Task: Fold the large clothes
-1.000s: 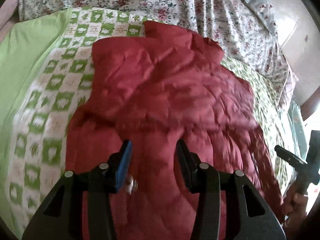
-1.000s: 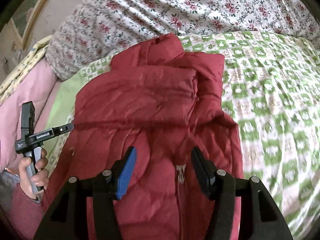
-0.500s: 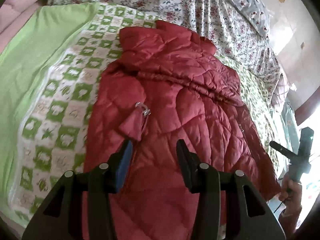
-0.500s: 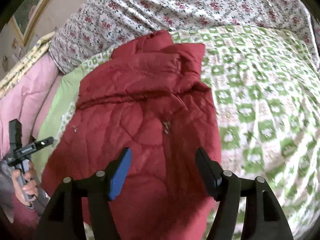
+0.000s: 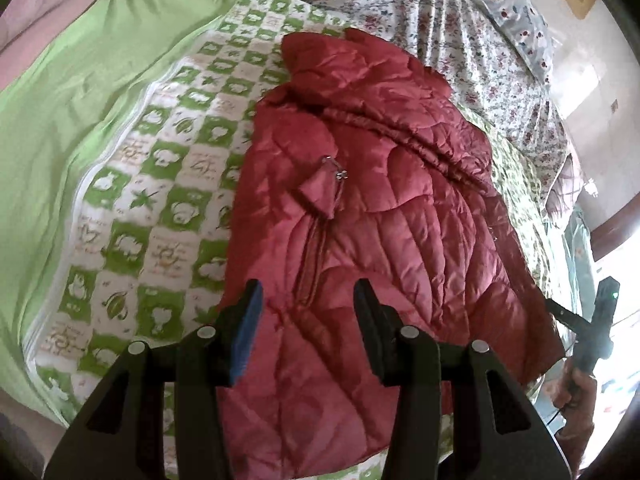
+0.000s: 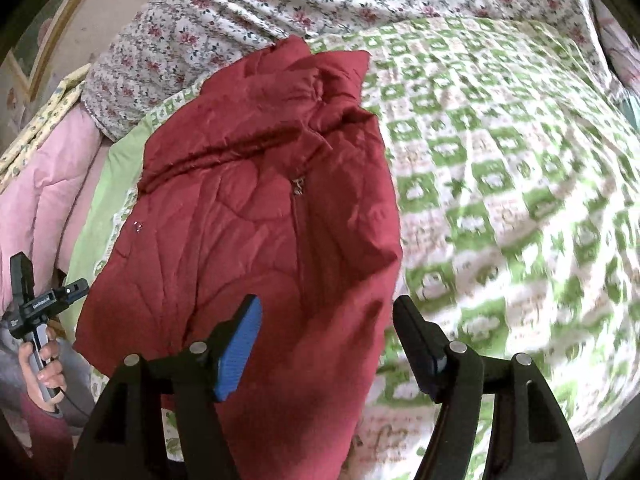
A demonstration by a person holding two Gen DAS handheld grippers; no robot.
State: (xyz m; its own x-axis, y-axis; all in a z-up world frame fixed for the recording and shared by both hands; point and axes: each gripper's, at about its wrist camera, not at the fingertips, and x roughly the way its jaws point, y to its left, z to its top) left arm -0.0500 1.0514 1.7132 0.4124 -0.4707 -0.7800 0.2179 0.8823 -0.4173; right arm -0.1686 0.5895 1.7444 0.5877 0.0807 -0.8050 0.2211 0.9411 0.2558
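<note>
Left wrist view. 1 red quilted jacket (image 5: 360, 216), lying flat on a green-and-white checked bedspread (image 5: 160, 200). Long axis runs from the collar at 12 o'clock to the hem at 6 o'clock; collar points toward the floral sheet (image 5: 460, 20). Zipper pull (image 5: 340, 174) shows at the centre, with a small folded flap beside it. Plain green border of the bedspread at 9 o'clock; pink bedding at 11 o'clock, cut by the frame edge. Left gripper (image 5: 308, 312): released, 2 jaws parted over the lower jacket, nothing clamped; whether the tips touch the cloth cannot be told. Hem at 6 o'clock is hidden behind the gripper body. At 3 o'clock, the right hand (image 5: 576, 388) holds a black handle, washed out by window glare.

Right wrist view. Same jacket (image 6: 260, 220), collar at 12 o'clock, hem toward 6 o'clock, zipper (image 6: 298, 186) running down the long axis. Bedspread (image 6: 500, 200) fills 1 to 5 o'clock, blurred. Right gripper (image 6: 326, 332): released, its jaws have just been opening, standing wide over the jacket's lower right edge with nothing gripped. Lower hem hidden behind the gripper. At 8 o'clock, the left hand (image 6: 42, 364) grips a black handle, sleeve partly cut off.
</note>
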